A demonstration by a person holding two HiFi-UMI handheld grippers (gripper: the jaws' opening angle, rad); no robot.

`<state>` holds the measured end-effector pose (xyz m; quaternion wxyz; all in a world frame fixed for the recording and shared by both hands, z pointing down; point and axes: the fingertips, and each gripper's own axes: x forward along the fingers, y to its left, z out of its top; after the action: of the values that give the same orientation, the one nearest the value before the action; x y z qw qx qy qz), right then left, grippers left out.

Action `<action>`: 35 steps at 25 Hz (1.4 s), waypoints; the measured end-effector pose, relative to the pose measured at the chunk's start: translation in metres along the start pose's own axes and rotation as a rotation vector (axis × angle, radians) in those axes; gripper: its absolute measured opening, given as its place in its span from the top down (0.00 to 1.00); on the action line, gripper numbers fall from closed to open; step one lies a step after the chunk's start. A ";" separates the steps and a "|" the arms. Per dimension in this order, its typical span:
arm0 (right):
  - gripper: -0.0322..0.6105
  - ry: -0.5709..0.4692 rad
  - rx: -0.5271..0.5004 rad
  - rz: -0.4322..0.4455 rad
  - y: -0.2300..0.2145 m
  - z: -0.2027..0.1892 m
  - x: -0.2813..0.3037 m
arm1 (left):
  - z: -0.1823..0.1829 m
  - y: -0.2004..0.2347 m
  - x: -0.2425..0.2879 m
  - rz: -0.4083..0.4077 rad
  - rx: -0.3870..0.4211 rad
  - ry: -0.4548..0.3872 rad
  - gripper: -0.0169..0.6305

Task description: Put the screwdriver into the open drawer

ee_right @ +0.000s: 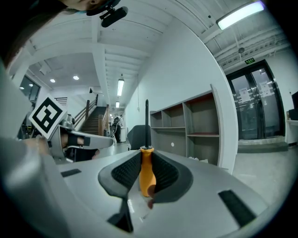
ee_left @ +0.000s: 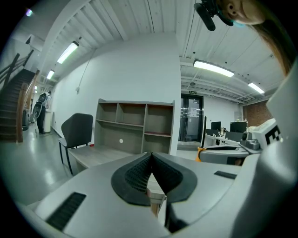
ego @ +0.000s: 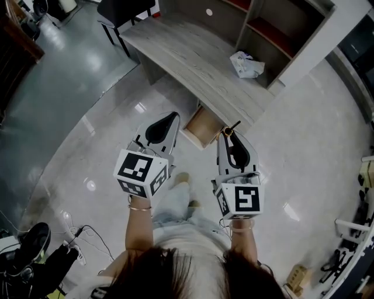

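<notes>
1. The right gripper (ee_right: 146, 160) is clenching the screwdriver (ee_right: 146, 174) by its orange handle. The black shaft is sticking out past the jaw tips.
2. The left gripper (ee_left: 151, 155) is keeping its jaws pressed together, with nothing between them.
3. The open drawer (ego: 203, 128) is jutting out from under the front edge of the desk (ego: 193, 52), showing a pale wooden inside. In the head view the left gripper is pointing at the drawer's left corner. The screwdriver's shaft is lying just to the right of the drawer, close to the desk's edge.
4. The glossy pale floor (ego: 93, 146) is lying open to the left of the grippers, and there is more room to their right.
5. A shelf unit (ego: 274, 29) is standing on the far side of the desk. A crumpled white item (ego: 246, 64) is resting on the desktop just in front of the unit.
6. A black chair (ego: 123, 11) is standing at the desk's far left end.
7. Cables (ego: 79, 242) and dark gear are lying on the floor at the person's left, well away from the drawer.
</notes>
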<state>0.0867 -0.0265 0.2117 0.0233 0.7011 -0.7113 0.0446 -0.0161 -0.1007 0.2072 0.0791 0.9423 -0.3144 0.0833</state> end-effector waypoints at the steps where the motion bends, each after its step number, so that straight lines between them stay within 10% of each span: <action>1: 0.82 0.007 -0.004 -0.005 0.000 -0.003 0.006 | -0.002 0.004 0.004 -0.010 -0.001 0.000 0.95; 15: 0.82 0.157 -0.105 -0.031 0.006 -0.061 0.087 | -0.026 0.078 0.069 -0.076 -0.040 0.045 0.95; 35: 0.82 0.403 -0.142 0.108 -0.009 -0.199 0.134 | -0.094 0.138 0.101 0.144 -0.162 0.067 0.95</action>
<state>0.0873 -0.1407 0.4227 0.2119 0.6353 -0.7303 0.1346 -0.0299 -0.2490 0.3330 0.1595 0.9044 -0.3842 0.0946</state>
